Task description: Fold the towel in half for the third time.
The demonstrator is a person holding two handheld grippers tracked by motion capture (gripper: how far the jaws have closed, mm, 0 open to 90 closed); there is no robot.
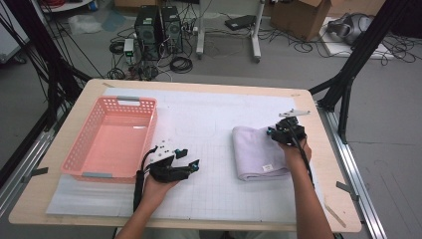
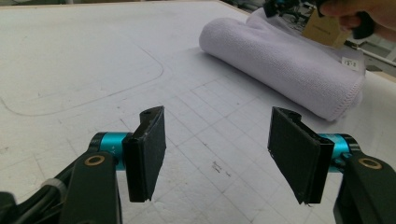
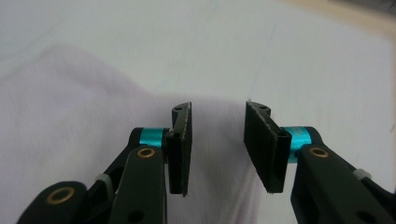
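Folded lilac towel (image 1: pixel 259 152) lies on the white gridded mat (image 1: pixel 209 189), at about 3 o'clock from table centre, long axis running toward 12 o'clock. A small white label (image 1: pixel 267 168) sits on its near end, at the 6 o'clock corner.

Right gripper (image 1: pixel 284 130) sits over the towel's far right edge, near the 1 o'clock corner. In the right gripper view (image 3: pixel 217 144) the 2 jaws stand part-way open with a clear gap; the lilac cloth shows below and between them, but the pads do not press on it. Whether the tips touch the cloth I cannot tell. Nothing gripped.

Left gripper (image 1: pixel 188 164) rests low on the mat at about 7 o'clock from table centre, jaws pointing toward 3 o'clock, at the towel. In the left gripper view (image 2: pixel 217 156) the 2 pads stand wide apart, only bare gridded mat between them. Holds nothing; well apart from the towel, which lies at 1 o'clock in that view.

Pink perforated basket (image 1: pixel 82 149) stands at 9 o'clock on the table (image 1: pixel 45 199), just beside the left gripper, not touching it.
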